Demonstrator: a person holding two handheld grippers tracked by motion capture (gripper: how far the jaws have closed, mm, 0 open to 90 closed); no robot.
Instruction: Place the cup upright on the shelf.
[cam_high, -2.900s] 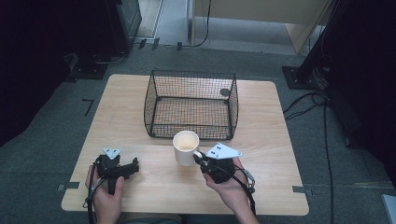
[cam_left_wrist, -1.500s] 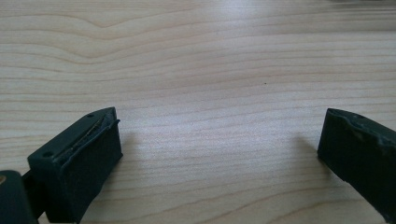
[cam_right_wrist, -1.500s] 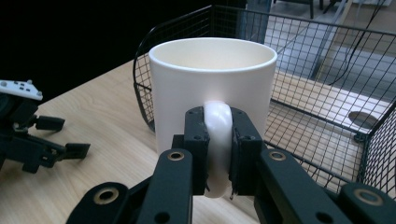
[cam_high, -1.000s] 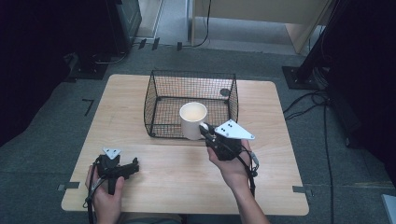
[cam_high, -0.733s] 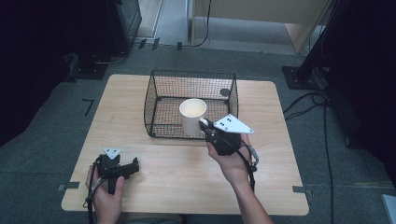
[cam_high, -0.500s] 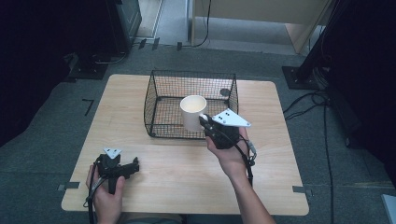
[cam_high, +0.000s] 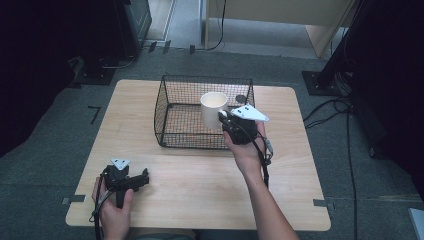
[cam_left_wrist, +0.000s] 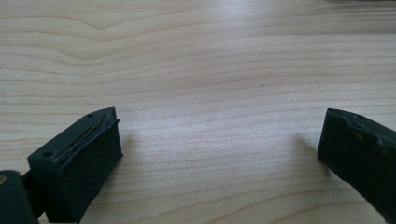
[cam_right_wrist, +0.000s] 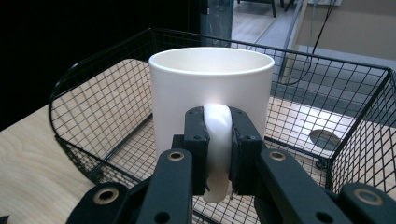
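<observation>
Mug (cam_right_wrist: 210, 93) now over basket (cam_right_wrist: 93, 107), handle between jaws.

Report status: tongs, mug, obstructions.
Right tongs shut on mug handle, mug held over basket. Left tongs open, low over table. Nothing blocking.

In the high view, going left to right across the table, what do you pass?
Left gripper → wire basket → white mug → right gripper, its jaws shut on the mug's handle.
</observation>
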